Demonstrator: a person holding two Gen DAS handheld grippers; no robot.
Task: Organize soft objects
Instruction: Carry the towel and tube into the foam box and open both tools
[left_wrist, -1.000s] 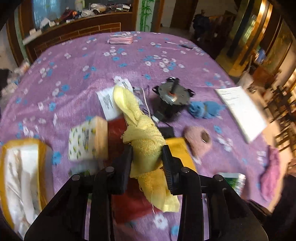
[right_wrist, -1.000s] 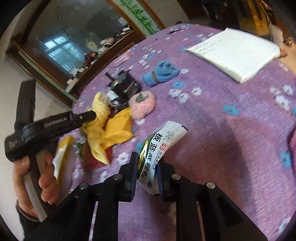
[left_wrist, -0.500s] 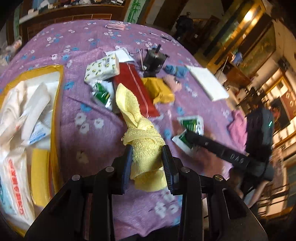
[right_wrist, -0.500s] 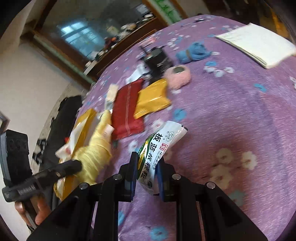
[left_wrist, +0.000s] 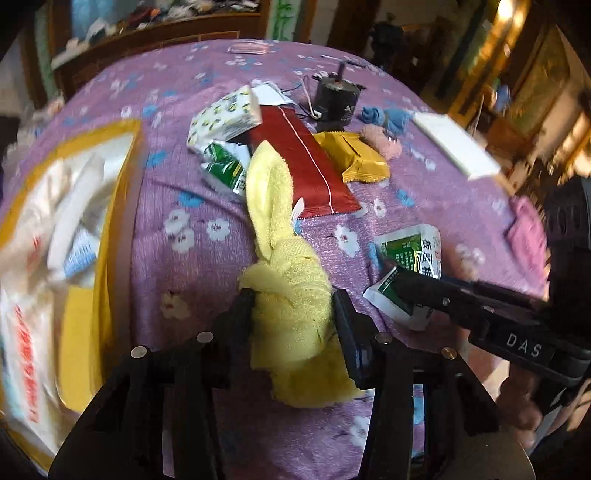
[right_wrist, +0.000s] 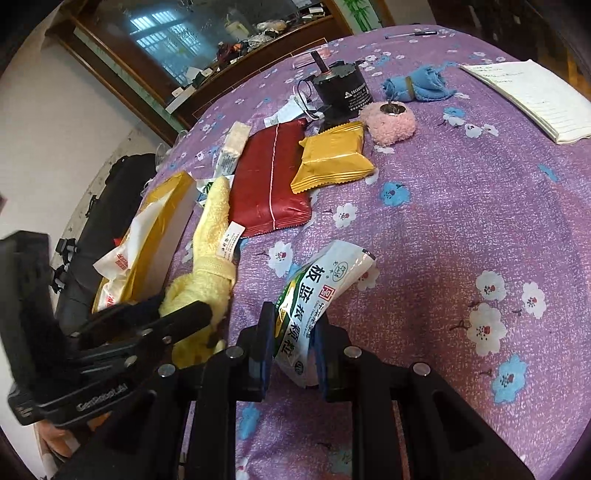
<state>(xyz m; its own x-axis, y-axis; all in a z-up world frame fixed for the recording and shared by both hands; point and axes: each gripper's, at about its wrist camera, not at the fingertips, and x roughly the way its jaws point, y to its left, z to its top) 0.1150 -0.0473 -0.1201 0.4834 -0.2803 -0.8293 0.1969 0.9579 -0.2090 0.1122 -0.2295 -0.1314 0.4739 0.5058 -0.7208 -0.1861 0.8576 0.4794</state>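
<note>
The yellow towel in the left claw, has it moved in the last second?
Yes. The yellow towel has come toward the near table edge, from beside the red packet to next to the yellow box.

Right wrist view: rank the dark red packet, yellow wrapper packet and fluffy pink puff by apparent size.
1. Dark red packet, largest.
2. Yellow wrapper packet.
3. Fluffy pink puff, smallest, though it lies farther from the camera, so it is less certain.

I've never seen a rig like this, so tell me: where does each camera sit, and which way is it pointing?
Left wrist: sits behind the left gripper, looking forward over its fingers, shut on the towel; the right gripper shows too.
Right wrist: sits behind the right gripper, shut on the sachet; the left gripper and a hand show.
Both share the red packet, yellow packet and motor.
</note>
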